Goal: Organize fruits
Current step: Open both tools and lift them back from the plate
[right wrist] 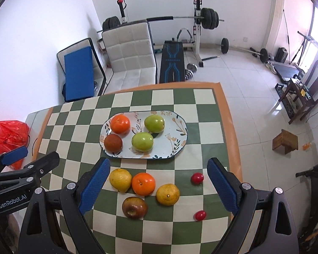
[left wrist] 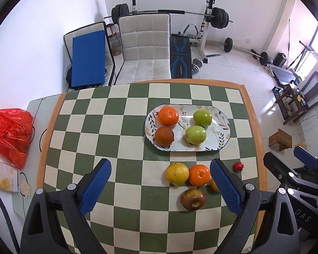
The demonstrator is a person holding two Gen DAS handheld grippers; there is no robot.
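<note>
A floral oval plate [left wrist: 219, 134] [right wrist: 176, 135] on the checkered table holds two oranges [right wrist: 120, 124] and two green apples [right wrist: 142, 141]. In front of it lie a yellow lemon [right wrist: 120, 179] [left wrist: 177, 173], an orange [right wrist: 143, 183] [left wrist: 199, 175], a second yellow citrus [right wrist: 168, 194], a brown-red apple [right wrist: 134, 207] [left wrist: 192, 199] and two small red tomatoes [right wrist: 197, 178]. My left gripper [left wrist: 160, 185] is open, above the table left of the loose fruit. My right gripper [right wrist: 158, 185] is open above the loose fruit. Neither holds anything.
A red plastic bag [left wrist: 10, 131] and a snack box [left wrist: 4, 175] lie left of the table. The table's orange edge [right wrist: 233, 139] is to the right. White chairs [left wrist: 145, 48] and gym equipment stand behind; a wooden stool [right wrist: 285, 140] is on the floor.
</note>
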